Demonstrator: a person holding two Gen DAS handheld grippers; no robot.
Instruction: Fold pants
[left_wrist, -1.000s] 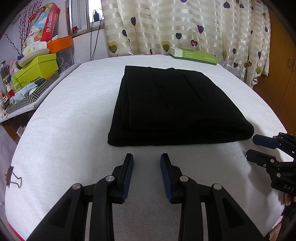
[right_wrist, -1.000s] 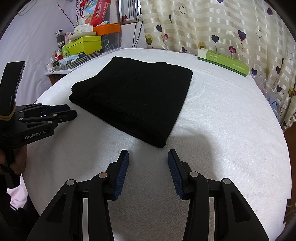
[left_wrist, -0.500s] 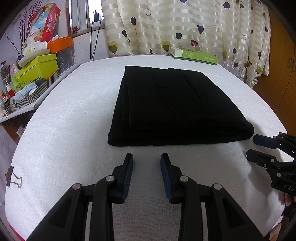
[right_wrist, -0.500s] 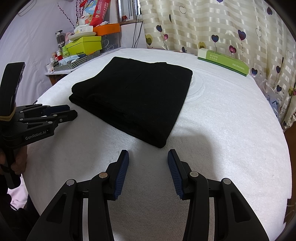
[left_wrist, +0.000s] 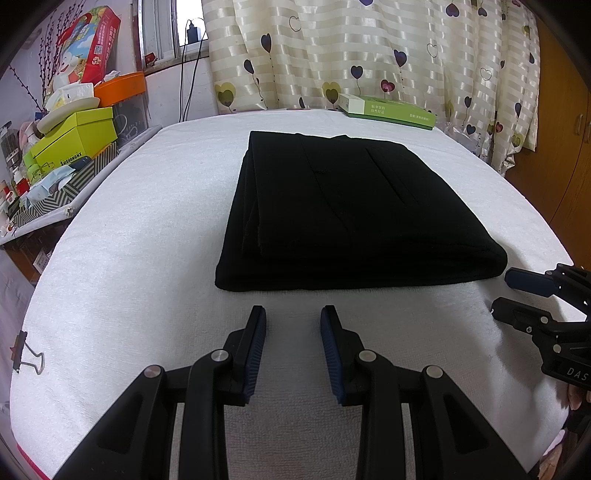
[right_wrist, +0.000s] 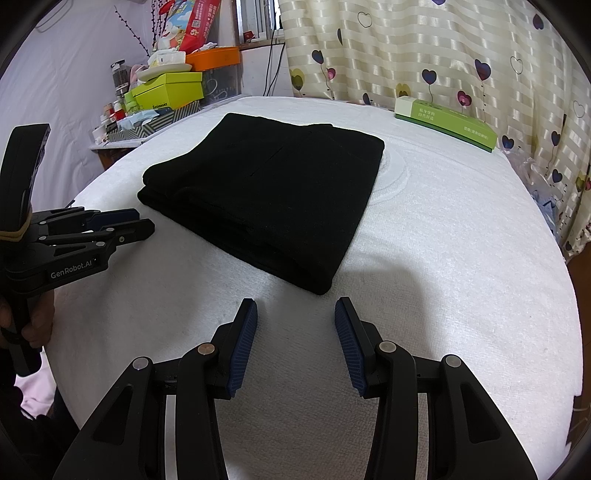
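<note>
Pants: black pants lie folded into a flat rectangle on the middle of the white towelling desk.
Left hand-held gripper: the left hand-held gripper hovers just short of the pants' near edge, released, nothing between its pads.
Right hand-held gripper: the right hand-held gripper sits near the pants' corner, spread wide and empty.
Far edge: a green carton lies by the heart-print curtain, well apart from the pants.
Side: stacked boxes crowd a shelf beside the desk; a binder clip grips the cloth edge.
</note>
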